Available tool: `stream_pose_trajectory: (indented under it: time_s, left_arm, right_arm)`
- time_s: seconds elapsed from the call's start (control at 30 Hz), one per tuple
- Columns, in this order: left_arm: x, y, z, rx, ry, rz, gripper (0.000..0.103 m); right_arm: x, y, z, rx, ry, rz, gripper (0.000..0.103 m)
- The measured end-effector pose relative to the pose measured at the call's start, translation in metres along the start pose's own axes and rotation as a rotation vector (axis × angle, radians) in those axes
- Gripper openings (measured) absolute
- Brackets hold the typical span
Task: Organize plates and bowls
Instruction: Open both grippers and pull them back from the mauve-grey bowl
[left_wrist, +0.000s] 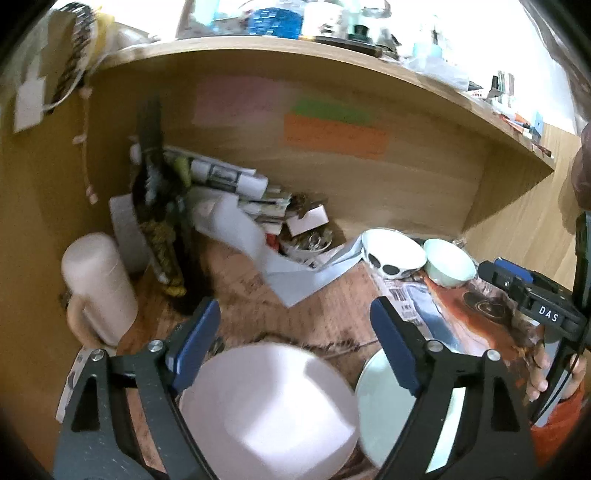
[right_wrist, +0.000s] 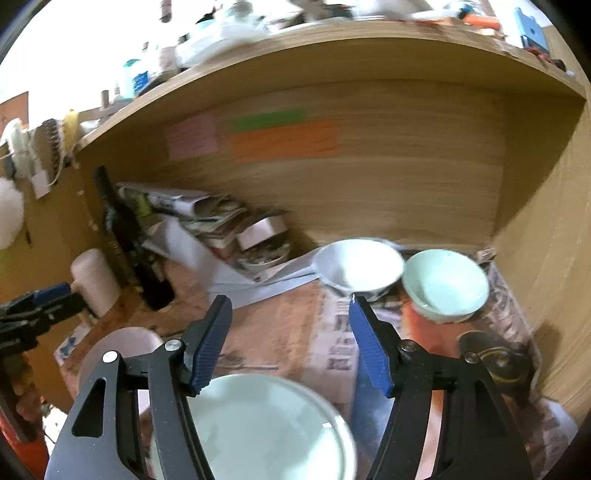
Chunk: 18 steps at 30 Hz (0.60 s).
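A pale pink plate (left_wrist: 269, 410) lies on the wooden desk below my left gripper (left_wrist: 295, 325), which hangs open above it with nothing between its blue pads. Beside it lies a pale green plate (left_wrist: 380, 398), also under my right gripper (right_wrist: 290, 325) as the green plate (right_wrist: 258, 424); those jaws stand open and empty too. At the back right a white bowl with black spots (left_wrist: 391, 254) and a mint bowl (left_wrist: 448, 262) sit side by side on newspaper. The right wrist view shows the white bowl (right_wrist: 360, 264), the mint bowl (right_wrist: 445, 286) and the pink plate (right_wrist: 122, 343).
A pink lidded mug (left_wrist: 98, 284) stands at the left. A dark bottle (left_wrist: 155, 206), stacked papers (left_wrist: 236, 192) and a dish of clutter (left_wrist: 306, 240) fill the back left corner. A shelf (left_wrist: 332, 70) overhangs the desk, with a wooden side wall (right_wrist: 546, 258) at right. The other gripper (left_wrist: 532, 295) shows at the right edge.
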<state>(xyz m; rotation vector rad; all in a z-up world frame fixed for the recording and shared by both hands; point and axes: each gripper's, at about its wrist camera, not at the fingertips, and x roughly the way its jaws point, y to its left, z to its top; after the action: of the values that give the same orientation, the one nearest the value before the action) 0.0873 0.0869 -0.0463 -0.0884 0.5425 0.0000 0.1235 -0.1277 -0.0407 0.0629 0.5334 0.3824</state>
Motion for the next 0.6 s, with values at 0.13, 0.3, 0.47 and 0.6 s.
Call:
stream_pose_trajectory:
  time_s: [0.13, 0.3, 0.47, 0.6]
  left_arm:
    - [0.02, -0.021, 0.014, 0.03, 0.029, -0.01, 0.084]
    - [0.053, -0.048, 0.03, 0.086, 0.078, -0.01, 0.084]
    - [0.097, -0.075, 0.041, 0.13, 0.16, -0.003, 0.084]
    - [0.126, -0.088, 0.047, 0.118, 0.217, -0.013, 0.084]
  right_arm:
    - [0.008, -0.022, 0.003, 0.025, 0.017, -0.016, 0.062]
    - [0.021, -0.043, 0.007, 0.05, 0.034, -0.03, 0.062]
    - [0.036, -0.059, 0.016, 0.059, 0.049, -0.035, 0.062]
    - [0.052, -0.073, 0.021, 0.076, 0.069, -0.028, 0.062]
